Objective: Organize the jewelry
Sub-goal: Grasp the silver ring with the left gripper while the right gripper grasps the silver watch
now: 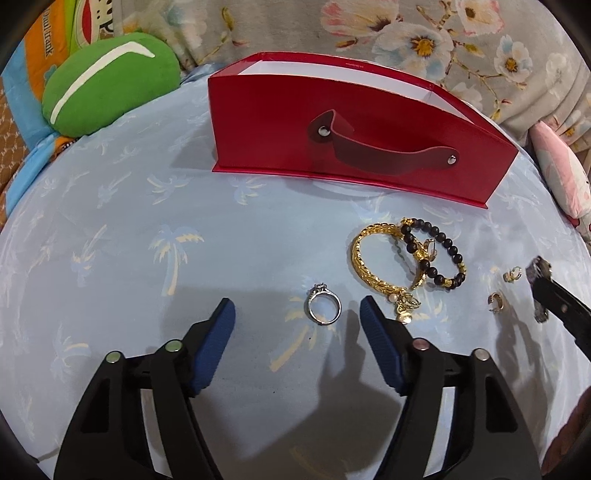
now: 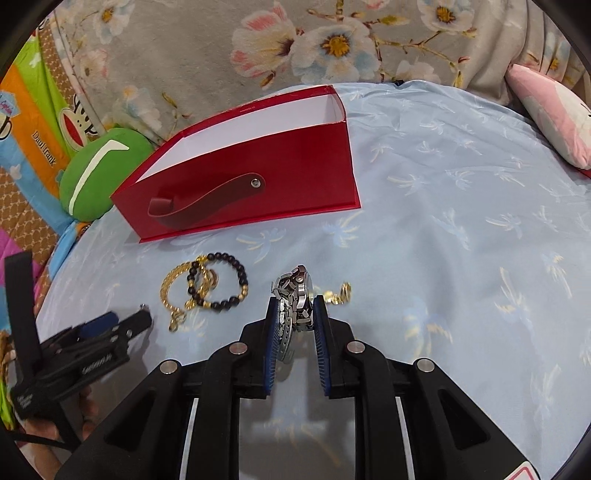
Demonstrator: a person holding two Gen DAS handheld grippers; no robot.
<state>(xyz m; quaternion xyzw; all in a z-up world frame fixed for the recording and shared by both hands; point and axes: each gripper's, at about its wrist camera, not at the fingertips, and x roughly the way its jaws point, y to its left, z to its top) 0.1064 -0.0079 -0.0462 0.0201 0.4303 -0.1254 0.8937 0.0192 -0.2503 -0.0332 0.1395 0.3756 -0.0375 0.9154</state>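
Pale blue bedsheet (image 1: pixel 110 221) printed with palm trees covers the bed; a floral blanket (image 1: pixel 406 33) lies at the far edge. Far left, a green plush cushion (image 1: pixel 110 81). Centre far, an open red box (image 1: pixel 351 122) of glossy card with a strap handle. Left gripper (image 1: pixel 297 314), tilted downward, has its ribbed blue jaws apart around a silver ring (image 1: pixel 324 304), untouched. Right of it lie a twisted gold bangle (image 1: pixel 373 258), a black beaded bracelet (image 1: pixel 436 251) and small gold earrings (image 1: pixel 513 274). Right gripper (image 2: pixel 295 314), angled down, clamps a steel link watch (image 2: pixel 295 295) above the sheet.
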